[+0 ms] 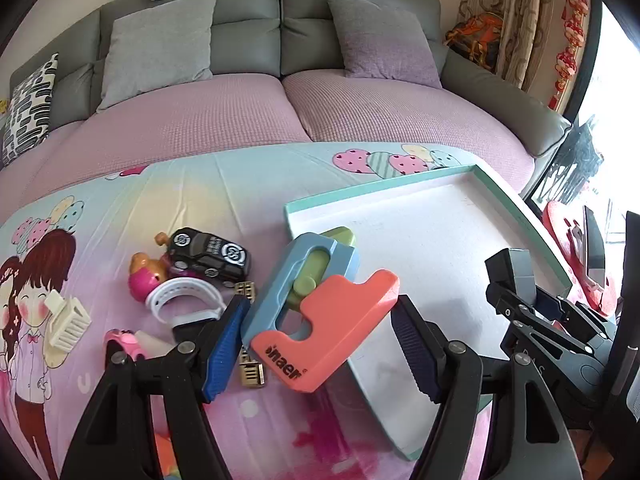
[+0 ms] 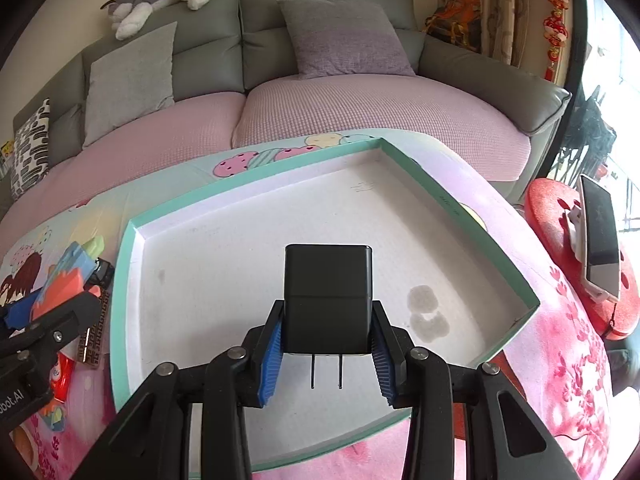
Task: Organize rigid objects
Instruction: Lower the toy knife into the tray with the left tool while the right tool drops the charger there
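Cartoon-print cloth [image 1: 168,184] before grey sofa [image 1: 248,20] — fingers clamping toy gun [image 1: 320,312], black charger [image 2: 328,296].

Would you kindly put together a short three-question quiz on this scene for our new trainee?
1. True or false: the right gripper is shut on a black charger with its prongs pointing back toward the camera.
2. Multiple choice: what does the left gripper hold? A) the black toy car B) a toy gun in orange, blue and green C) the white watch strap
3. Fill in: the white tray has a rim coloured ____.

Key: 1 true; 2 B; 3 teal (mint green).
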The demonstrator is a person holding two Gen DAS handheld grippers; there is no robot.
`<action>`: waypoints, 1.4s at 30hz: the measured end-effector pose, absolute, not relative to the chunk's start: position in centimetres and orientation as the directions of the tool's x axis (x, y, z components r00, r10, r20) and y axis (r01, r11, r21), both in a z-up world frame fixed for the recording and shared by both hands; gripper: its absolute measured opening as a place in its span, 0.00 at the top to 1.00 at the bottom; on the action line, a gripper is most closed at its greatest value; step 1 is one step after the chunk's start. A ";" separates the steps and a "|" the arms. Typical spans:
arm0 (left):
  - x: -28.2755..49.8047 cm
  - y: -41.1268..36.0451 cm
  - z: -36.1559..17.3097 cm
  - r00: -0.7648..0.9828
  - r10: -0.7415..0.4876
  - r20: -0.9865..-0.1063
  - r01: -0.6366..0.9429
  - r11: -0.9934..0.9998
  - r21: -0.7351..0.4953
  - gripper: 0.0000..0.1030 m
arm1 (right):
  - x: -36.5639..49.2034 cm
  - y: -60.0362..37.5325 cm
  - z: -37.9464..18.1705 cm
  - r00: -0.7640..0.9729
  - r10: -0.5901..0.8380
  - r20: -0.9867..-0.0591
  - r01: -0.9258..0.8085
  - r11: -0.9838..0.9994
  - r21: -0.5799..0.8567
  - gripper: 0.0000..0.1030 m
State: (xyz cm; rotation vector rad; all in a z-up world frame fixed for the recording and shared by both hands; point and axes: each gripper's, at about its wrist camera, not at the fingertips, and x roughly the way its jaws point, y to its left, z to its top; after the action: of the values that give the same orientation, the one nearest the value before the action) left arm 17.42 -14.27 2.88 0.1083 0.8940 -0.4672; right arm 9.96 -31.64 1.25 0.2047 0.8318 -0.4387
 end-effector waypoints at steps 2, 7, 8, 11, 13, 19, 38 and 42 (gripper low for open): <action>17.5 -16.0 2.7 0.522 -0.351 -0.778 0.448 0.888 -0.100 0.28 | 9.3 -32.6 1.3 0.589 -0.316 -0.744 0.478 0.878 0.005 0.59; 17.8 -19.2 1.9 0.504 -0.344 -0.792 0.454 0.886 -0.096 0.28 | 8.5 -34.6 0.9 0.568 -0.338 -0.750 0.517 0.856 0.005 0.59; 17.9 -19.6 1.7 0.501 -0.342 -0.795 0.452 0.887 -0.096 0.28 | 8.4 -34.9 0.8 0.566 -0.338 -0.752 0.522 0.853 0.009 0.59; 18.0 -20.6 1.1 0.497 -0.326 -0.804 0.444 0.892 -0.087 0.28 | 8.4 -35.5 0.5 0.561 -0.334 -0.758 0.532 0.846 0.021 0.59; 18.0 -21.0 0.8 0.499 -0.319 -0.806 0.439 0.895 -0.082 0.28 | 8.4 -35.7 0.2 0.559 -0.330 -0.761 0.532 0.847 0.023 0.59; 18.0 -21.0 0.7 0.507 -0.300 -0.808 0.419 0.905 -0.073 0.28 | 8.6 -35.7 -0.1 0.553 -0.318 -0.770 0.515 0.857 0.017 0.59; 18.1 -14.7 2.2 0.609 -0.190 -0.770 0.209 0.975 -0.075 0.08 | 9.1 -33.6 1.1 0.592 -0.299 -0.749 0.453 0.892 0.002 0.24; 17.9 -12.1 1.9 0.617 -0.159 -0.771 0.132 0.986 -0.098 0.08 | 9.5 -32.6 1.4 0.609 -0.280 -0.742 0.419 0.908 0.001 0.10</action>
State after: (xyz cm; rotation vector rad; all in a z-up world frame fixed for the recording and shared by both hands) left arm 17.86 -12.10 1.88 -0.0325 0.8905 -0.1680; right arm 9.50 -32.55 1.36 0.1819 0.8229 -0.4068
